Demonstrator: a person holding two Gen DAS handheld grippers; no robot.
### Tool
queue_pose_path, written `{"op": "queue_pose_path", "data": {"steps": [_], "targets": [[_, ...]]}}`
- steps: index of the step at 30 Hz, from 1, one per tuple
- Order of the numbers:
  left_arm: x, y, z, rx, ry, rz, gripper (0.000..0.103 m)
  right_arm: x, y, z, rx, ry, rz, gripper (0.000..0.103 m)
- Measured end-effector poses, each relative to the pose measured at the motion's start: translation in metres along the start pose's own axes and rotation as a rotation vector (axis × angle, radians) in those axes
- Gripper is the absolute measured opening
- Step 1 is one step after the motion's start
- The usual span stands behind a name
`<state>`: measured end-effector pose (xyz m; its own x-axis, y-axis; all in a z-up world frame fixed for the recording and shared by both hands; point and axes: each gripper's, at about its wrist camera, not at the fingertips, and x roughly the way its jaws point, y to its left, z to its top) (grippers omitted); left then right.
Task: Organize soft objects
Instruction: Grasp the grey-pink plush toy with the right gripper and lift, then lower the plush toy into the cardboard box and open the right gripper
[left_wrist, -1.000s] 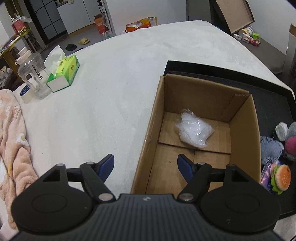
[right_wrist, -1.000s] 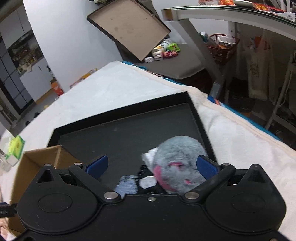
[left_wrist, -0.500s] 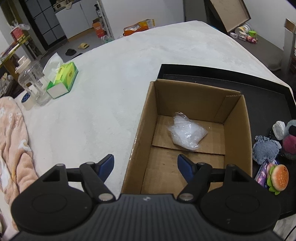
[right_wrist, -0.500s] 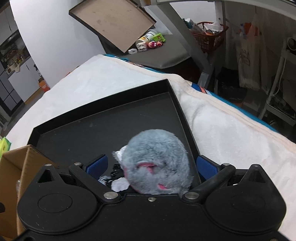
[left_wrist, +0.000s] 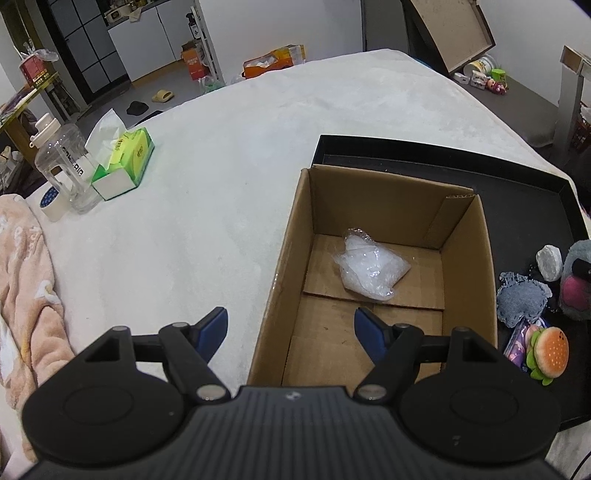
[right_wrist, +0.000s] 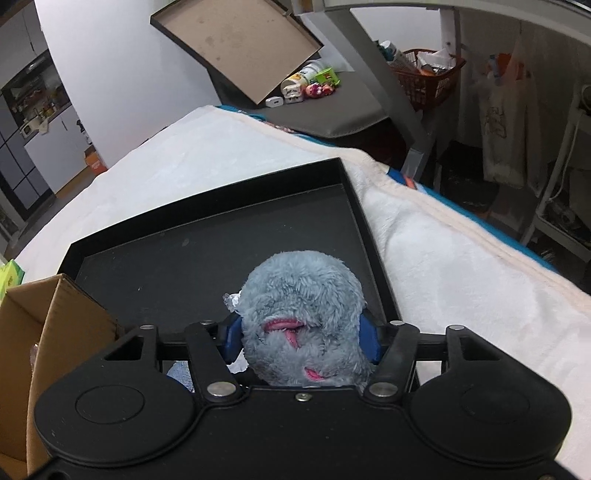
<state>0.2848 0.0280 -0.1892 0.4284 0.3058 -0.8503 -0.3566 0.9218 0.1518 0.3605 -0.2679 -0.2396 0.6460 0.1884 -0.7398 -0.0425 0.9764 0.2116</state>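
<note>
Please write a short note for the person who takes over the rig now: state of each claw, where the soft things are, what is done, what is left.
Left claw: open, empty, hanging over the near edge of the cardboard box.
Right claw: its jaws have just been closing, and the pads now press both sides of the grey plush toy, on the black tray.
Done: a clear plastic bag lies in the box.
Left: move the plush into the box, then likely the burger toy, blue fabric piece and white piece from the tray.
</note>
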Motion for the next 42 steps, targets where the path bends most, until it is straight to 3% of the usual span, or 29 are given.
{"op": "queue_pose_path", "data": {"steps": [16,42], "targets": [[0.001,0.032,-0.009,-0.049,-0.018,-0.077,0.074,-0.047,0.040,0.012,-0.123,-0.106,-0.003,0.058],[0.016,0.067,-0.028,-0.100,-0.056,-0.238,0.069,-0.077,0.138,0.014,-0.276,-0.131,0.025,0.059]]}}
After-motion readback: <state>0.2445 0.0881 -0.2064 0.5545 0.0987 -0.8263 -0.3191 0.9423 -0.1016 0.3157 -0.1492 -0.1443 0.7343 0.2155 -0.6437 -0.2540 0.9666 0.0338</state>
